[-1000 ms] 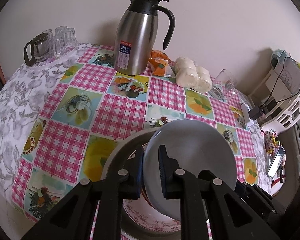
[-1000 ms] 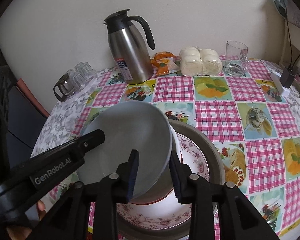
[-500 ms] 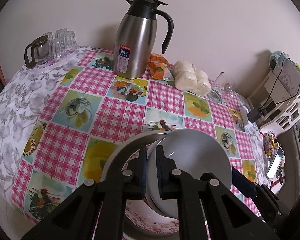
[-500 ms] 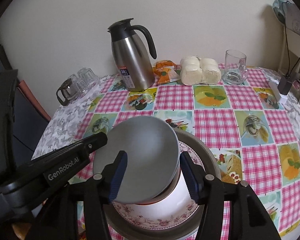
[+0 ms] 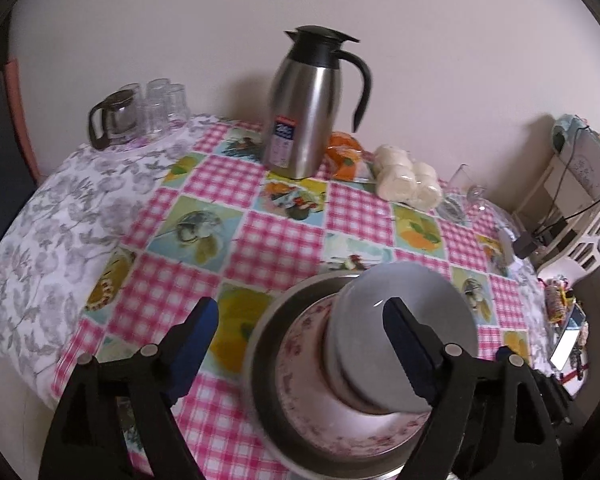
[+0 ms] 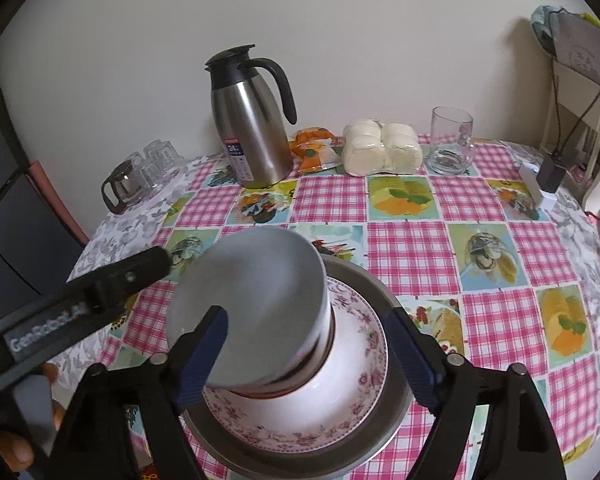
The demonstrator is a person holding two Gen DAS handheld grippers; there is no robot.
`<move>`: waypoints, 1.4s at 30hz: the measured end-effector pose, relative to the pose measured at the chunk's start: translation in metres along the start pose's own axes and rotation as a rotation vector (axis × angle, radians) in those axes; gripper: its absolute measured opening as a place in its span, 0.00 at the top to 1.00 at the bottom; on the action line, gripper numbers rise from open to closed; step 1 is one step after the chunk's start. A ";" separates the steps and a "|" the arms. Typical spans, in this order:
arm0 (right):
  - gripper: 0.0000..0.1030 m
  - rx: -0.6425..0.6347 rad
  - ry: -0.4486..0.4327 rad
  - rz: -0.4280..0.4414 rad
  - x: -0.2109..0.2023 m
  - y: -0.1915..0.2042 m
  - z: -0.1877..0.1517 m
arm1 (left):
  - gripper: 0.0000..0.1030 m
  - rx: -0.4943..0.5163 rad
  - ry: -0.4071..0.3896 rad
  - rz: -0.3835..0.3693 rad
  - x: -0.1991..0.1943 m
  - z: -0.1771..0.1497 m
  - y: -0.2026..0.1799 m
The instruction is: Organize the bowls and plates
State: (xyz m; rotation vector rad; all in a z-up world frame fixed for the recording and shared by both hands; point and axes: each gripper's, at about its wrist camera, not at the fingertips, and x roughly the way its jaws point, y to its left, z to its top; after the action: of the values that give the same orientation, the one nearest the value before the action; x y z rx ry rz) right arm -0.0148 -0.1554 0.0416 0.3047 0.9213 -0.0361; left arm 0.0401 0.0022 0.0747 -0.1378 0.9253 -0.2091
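A grey bowl (image 6: 252, 280) sits slightly tilted on top of a short stack of bowls. The stack stands on a floral plate (image 6: 360, 364) inside a round metal dish (image 6: 384, 296). My right gripper (image 6: 308, 354) straddles the bowl with its jaws opening, and neither blue pad touches it. In the left wrist view the same grey bowl (image 5: 400, 312) lies by the right finger of my left gripper (image 5: 302, 344). Those jaws are opening too and press on nothing. The left gripper's black finger (image 6: 112, 284) reaches in from the left.
At the back of the checked tablecloth stand a steel jug (image 6: 252, 128), an orange packet (image 6: 314, 148), wrapped white buns (image 6: 380, 148) and a glass mug (image 6: 450, 142). A glass teapot with cups (image 6: 140, 178) is back left. A charger (image 6: 548, 176) lies right. A hand (image 6: 16, 444) shows at lower left.
Both grippers, shut on the grey bowl's rim before, have opened wide and let it go. The bowl has settled lower onto the stack. The left gripper has drawn back to the left.
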 end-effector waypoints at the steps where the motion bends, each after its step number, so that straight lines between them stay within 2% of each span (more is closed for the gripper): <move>1: 0.13 0.000 -0.007 0.000 -0.002 0.000 -0.003 | 0.17 -0.003 0.003 0.004 0.000 -0.003 0.003; 5: 0.02 -0.003 -0.026 -0.006 -0.009 -0.002 -0.017 | 0.10 -0.015 0.003 0.025 -0.004 -0.017 0.013; 7: 0.00 0.007 -0.027 -0.005 -0.010 -0.005 -0.022 | 0.08 -0.014 -0.004 0.034 -0.007 -0.024 0.015; 13: 0.00 0.039 -0.039 -0.015 -0.018 -0.016 -0.044 | 0.07 -0.003 0.010 0.051 -0.010 -0.044 0.020; 15: 0.00 0.043 -0.041 -0.023 -0.020 -0.019 -0.051 | 0.02 0.013 0.024 0.075 -0.010 -0.052 0.020; 26: 0.00 0.067 -0.016 -0.084 -0.023 -0.037 -0.083 | 0.02 0.099 0.094 0.144 -0.007 -0.090 0.016; 32: 0.00 0.074 -0.004 -0.098 -0.025 -0.043 -0.097 | 0.02 0.118 0.139 0.115 -0.004 -0.106 0.013; 42: 0.00 0.080 0.015 -0.123 -0.028 -0.048 -0.108 | 0.02 0.176 0.176 0.158 -0.002 -0.122 0.003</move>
State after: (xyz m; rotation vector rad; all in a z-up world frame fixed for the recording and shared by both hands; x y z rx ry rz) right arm -0.1236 -0.1740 -0.0091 0.3222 0.9537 -0.1840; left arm -0.0582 0.0018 0.0032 0.1183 1.0833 -0.1573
